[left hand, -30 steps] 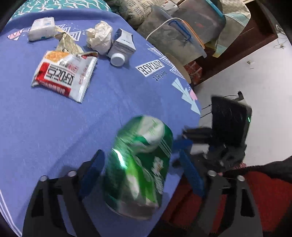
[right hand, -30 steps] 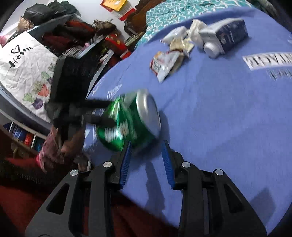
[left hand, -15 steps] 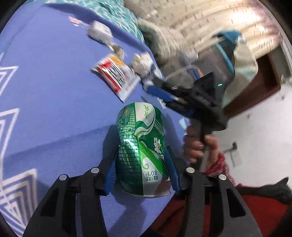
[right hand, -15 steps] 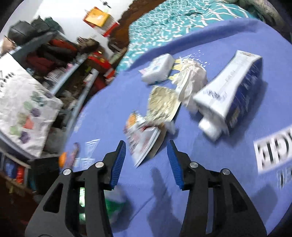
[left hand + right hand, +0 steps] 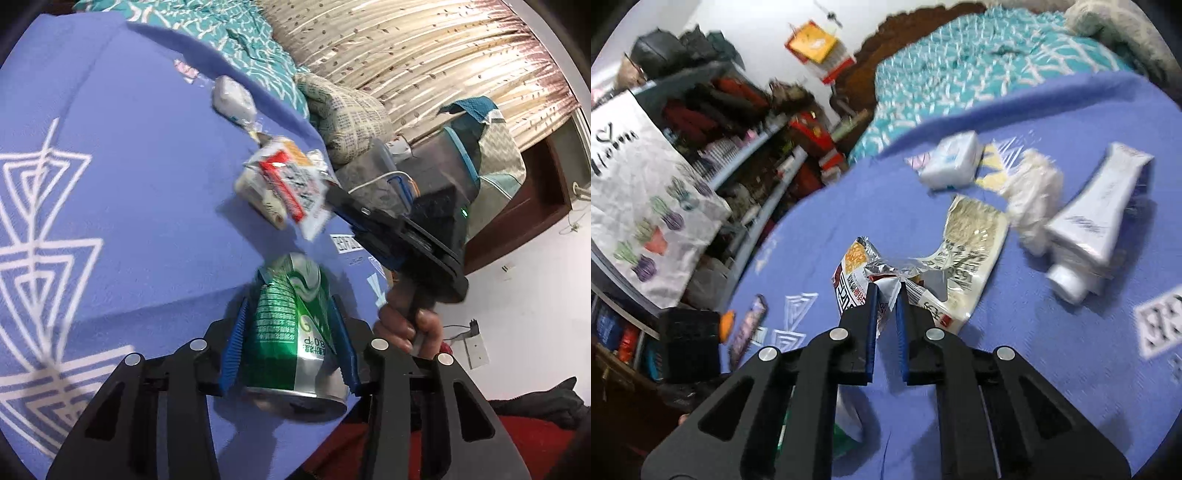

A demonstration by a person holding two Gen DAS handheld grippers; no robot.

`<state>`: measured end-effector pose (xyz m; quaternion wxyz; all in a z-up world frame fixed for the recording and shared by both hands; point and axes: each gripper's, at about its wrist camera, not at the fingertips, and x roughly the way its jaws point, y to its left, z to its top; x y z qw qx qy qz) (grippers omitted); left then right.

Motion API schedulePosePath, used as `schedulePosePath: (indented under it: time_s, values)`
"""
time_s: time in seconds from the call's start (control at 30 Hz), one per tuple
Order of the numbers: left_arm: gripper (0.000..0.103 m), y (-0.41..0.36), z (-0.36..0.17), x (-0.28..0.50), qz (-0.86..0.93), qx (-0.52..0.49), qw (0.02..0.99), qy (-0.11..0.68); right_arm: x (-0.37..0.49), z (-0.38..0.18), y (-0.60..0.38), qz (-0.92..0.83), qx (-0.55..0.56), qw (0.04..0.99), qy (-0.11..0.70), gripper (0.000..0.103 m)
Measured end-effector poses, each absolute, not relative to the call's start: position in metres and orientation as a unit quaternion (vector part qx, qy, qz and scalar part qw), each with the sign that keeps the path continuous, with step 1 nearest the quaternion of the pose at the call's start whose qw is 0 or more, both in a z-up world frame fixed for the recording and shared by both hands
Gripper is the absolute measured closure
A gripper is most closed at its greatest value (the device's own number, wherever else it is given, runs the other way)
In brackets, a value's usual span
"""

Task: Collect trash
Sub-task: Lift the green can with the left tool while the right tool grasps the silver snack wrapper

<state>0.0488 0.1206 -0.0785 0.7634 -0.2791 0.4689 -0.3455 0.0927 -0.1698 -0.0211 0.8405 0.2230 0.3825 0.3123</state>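
On blue cloth [image 5: 1052, 387]: your left gripper [image 5: 290, 332] closing on dented green aluminium can [image 5: 291, 332], thin-walled; go gently. Right gripper [image 5: 886, 291] clenched on crinkly red-white foil snack wrapper [image 5: 871, 280] edge, light, slippery.

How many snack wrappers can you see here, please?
2. The red wrapper is pinched in the right hand-held gripper; the torn silvery wrapper lies on the blue cloth just beyond it, beside the crumpled paper. More may be hidden.
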Motion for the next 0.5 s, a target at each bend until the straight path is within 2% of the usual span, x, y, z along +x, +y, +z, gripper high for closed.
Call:
schedulePosePath:
  time_s: [0.33, 0.5]
  values:
    - [0.07, 0.049, -0.068, 0.073, -0.387, -0.232, 0.75, 0.483, 0.021, -0.052, -0.326, 0.187, 0.319, 0.861, 0.348, 0.091]
    - [0.081, 0.003, -0.059, 0.096, -0.404, -0.195, 0.75, 0.486, -0.004, -0.061, -0.366, 0.159, 0.346, 0.863, 0.332, 0.091]
